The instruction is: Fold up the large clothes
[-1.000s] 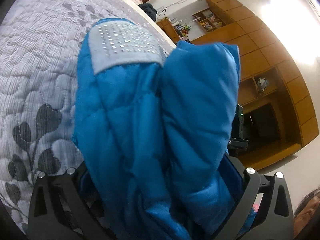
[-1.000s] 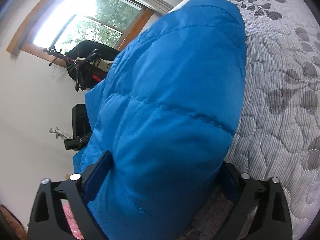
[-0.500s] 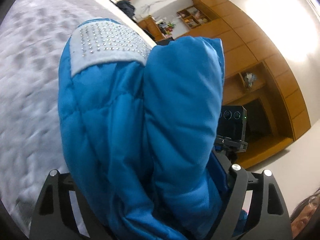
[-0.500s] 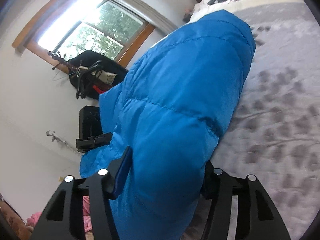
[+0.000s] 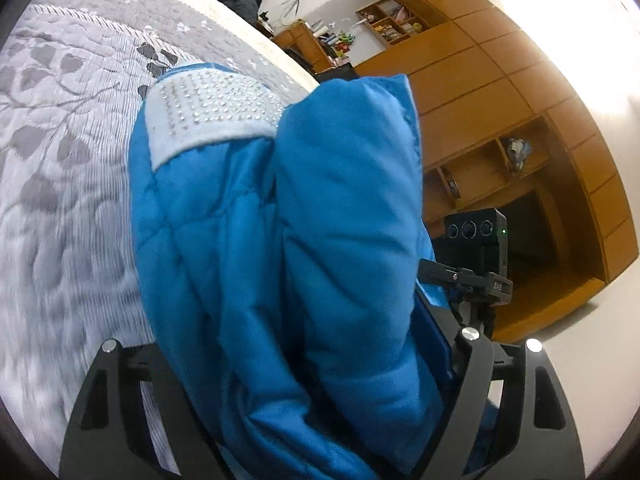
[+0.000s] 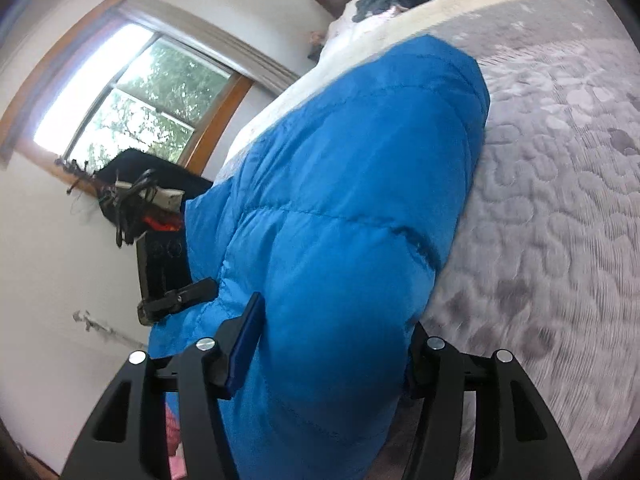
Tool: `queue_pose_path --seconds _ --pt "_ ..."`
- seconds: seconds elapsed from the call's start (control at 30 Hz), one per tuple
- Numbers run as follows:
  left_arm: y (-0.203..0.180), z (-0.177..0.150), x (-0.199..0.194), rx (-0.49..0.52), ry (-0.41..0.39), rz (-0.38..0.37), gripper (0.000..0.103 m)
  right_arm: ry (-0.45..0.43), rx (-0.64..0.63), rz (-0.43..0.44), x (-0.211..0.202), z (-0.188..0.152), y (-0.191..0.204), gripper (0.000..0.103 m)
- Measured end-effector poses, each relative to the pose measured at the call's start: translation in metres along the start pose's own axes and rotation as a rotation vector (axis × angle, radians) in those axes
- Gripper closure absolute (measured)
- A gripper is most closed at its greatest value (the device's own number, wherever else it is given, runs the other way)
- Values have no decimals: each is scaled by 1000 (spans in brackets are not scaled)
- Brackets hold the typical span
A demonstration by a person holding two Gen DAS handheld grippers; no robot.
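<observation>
Still clamped by both hand-held grippers (image 5: 304,412) (image 6: 324,364), blue jacket (image 5: 280,240) has risen above bedspread (image 5: 60,140).

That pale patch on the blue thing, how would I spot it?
Start at the grey quilted bed, then the blue puffy jacket bunched in the left gripper. Near its top sits a pale patch, the only part studded with shiny dots.
</observation>
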State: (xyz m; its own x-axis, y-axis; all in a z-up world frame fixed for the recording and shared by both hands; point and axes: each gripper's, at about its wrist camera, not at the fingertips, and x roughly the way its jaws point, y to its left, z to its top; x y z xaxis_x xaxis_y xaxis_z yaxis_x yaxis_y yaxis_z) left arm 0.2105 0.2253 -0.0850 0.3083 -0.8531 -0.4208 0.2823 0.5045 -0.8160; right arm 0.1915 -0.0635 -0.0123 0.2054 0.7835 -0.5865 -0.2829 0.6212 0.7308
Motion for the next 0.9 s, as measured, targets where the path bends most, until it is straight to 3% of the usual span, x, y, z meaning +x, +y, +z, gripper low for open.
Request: queue_pose_path --seconds 0.13,0.33,0.47,0.57,0.73,0.9 --pt "6 9 11 25 -19 13 20 -14 6 9 5 11 -21 42" --pt "11 -8 -6 44 -11 55 16 -14 38 17 7 2 -42 28" --pt "5 -14 -29 26 -3 107 15 -37 28 -49 -14 -13 -39 20" --pt "-3 -19 -63 26 -54 164 15 -52 -8 -111 -35 -39 -26 19" --pt "-42 -35 -108 139 -171 269 15 -75 -71 -167 -61 -66 2 19" --pt "-108 -52 -101 294 -169 297 13 -68 -84 -226 -55 -81 28 19"
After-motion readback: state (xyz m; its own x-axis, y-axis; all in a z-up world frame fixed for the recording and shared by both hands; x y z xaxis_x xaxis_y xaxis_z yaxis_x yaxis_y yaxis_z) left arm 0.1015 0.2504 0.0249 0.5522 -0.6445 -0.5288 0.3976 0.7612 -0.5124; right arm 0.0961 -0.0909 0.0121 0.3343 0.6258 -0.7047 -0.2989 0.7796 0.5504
